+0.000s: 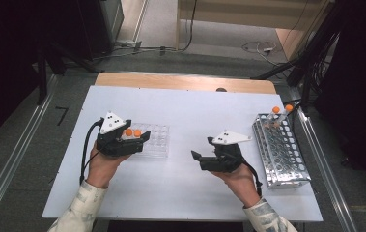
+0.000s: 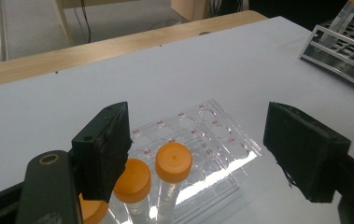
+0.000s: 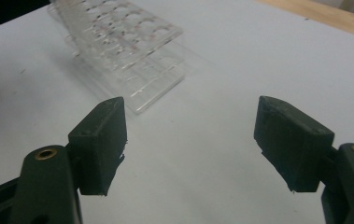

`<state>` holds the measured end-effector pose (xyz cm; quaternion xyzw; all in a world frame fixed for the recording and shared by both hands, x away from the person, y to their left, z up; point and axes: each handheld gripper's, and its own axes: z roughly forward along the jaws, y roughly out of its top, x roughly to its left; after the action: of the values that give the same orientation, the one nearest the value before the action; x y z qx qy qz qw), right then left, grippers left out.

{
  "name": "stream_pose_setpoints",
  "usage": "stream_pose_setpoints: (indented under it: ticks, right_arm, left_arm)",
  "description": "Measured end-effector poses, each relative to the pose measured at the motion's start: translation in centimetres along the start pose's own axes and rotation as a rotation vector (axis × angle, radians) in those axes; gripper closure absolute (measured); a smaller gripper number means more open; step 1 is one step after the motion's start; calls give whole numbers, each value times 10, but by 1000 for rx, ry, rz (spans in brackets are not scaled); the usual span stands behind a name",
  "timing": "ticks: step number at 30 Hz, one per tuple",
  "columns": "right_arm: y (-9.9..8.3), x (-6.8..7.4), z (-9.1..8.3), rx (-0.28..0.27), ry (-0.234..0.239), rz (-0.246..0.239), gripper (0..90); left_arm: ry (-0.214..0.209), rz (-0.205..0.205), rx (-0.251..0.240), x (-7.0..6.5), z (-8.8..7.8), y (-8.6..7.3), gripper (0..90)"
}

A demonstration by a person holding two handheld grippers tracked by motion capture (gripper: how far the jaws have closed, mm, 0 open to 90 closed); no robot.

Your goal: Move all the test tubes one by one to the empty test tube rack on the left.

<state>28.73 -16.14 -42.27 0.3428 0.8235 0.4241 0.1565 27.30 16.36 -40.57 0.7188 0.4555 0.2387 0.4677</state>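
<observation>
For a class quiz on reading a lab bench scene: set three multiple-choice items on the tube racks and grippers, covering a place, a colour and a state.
1. Where is the metal rack? A) at the table's right edge B) at its left edge C) on the floor
2. What colour are the tube caps in the clear rack? A) blue B) orange C) green
3. How do the left gripper jaws stand? A) clamped on a tube B) shut empty C) open

Answers: 1 A, the high view shows it beside the right hand. 2 B, the left gripper view shows orange. 3 C, both pads stand apart, clear of the tubes.

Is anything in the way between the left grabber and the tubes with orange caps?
No. The left gripper is open right at the orange-capped tubes in the clear rack, with nothing in between.
</observation>
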Motion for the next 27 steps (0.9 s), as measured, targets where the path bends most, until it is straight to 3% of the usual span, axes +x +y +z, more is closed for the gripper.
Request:
stream_pose_setpoints:
  ticks: [19,27]
  right_arm:
    - [-4,-88,-53,-98,-275,173,245]
    - [-11,-118,-70,-110,-346,225,246]
  left_arm:
    - [-6,3,0,-2,-1,1,235]
    - [-9,0,3,-4,0,0,242]
